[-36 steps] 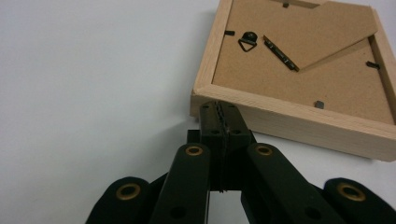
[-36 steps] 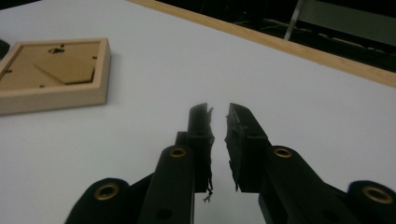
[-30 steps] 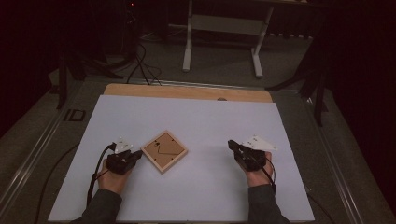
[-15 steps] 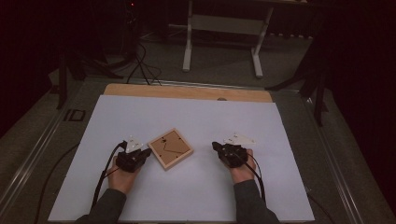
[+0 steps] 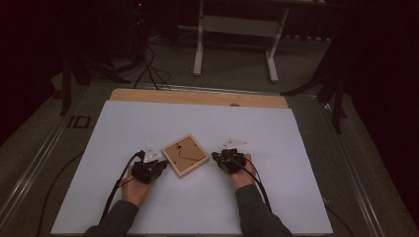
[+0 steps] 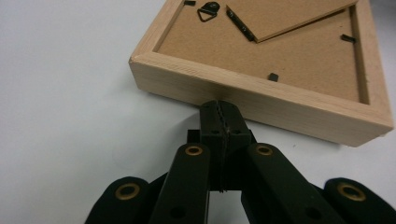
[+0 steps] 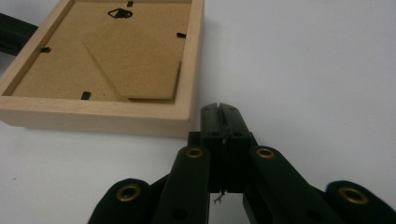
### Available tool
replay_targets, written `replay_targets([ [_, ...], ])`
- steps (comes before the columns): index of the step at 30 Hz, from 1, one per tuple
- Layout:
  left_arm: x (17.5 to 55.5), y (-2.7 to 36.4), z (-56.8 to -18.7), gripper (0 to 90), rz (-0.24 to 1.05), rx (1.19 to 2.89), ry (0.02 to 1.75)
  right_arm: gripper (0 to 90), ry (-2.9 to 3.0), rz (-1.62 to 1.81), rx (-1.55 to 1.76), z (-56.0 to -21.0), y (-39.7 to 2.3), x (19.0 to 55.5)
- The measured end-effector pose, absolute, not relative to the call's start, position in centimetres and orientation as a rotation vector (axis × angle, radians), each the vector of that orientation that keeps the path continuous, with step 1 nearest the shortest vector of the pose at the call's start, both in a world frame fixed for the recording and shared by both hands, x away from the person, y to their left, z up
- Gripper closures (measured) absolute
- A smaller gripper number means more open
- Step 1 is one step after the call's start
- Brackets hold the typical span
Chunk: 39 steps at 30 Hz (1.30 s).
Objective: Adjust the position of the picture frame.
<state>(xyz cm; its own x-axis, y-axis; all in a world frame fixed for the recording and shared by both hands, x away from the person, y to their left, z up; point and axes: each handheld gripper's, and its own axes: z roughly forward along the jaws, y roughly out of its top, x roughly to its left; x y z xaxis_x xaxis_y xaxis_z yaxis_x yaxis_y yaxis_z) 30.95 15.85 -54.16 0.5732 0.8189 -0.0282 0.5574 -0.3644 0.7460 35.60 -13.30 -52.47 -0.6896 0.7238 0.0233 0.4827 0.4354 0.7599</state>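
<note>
1. High view: a small wooden picture frame (image 5: 185, 155) lies back side up near the middle of the white table cover (image 5: 276, 133), turned so that its corners point toward and away from the person.
2. The left gripper (image 5: 159, 164) sits just beside the frame's left edge, held in the person's left hand (image 5: 134, 183); the right gripper (image 5: 217, 158) sits just beside the frame's right corner, held in the right hand (image 5: 243, 174).
3. Left gripper view: the left gripper's two black jaws are pressed together with nothing between them, and their tips meet the pale wooden side wall of the frame (image 6: 261, 100) at about its middle.
4. The frame's brown backing board (image 6: 299, 51) faces up there, with a triangular hanging ring (image 6: 207, 11), small black tabs along the inner rim and a folded easel leg (image 6: 285, 16) lying across it.
5. Right gripper view: the right gripper's jaws (image 7: 219, 112) are likewise together and empty, tips just off the near right corner of the frame (image 7: 105, 116); whether they touch it cannot be told.
6. A dark cable (image 5: 114, 195) trails back from the left gripper along the forearm.
</note>
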Motion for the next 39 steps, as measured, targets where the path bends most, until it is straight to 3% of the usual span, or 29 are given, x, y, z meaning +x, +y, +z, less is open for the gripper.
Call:
replay_targets([
  [12,31.7,15.3,-53.9,90.0,0.433,2.063,1.090,89.5,2.447,1.100,0.998,-52.7,-13.4,36.3],
  [39,35.4,13.8,-54.1,90.0,0.374,2.003,1.094,89.8,2.570,1.114,0.869,-52.0,-13.7,31.3],
])
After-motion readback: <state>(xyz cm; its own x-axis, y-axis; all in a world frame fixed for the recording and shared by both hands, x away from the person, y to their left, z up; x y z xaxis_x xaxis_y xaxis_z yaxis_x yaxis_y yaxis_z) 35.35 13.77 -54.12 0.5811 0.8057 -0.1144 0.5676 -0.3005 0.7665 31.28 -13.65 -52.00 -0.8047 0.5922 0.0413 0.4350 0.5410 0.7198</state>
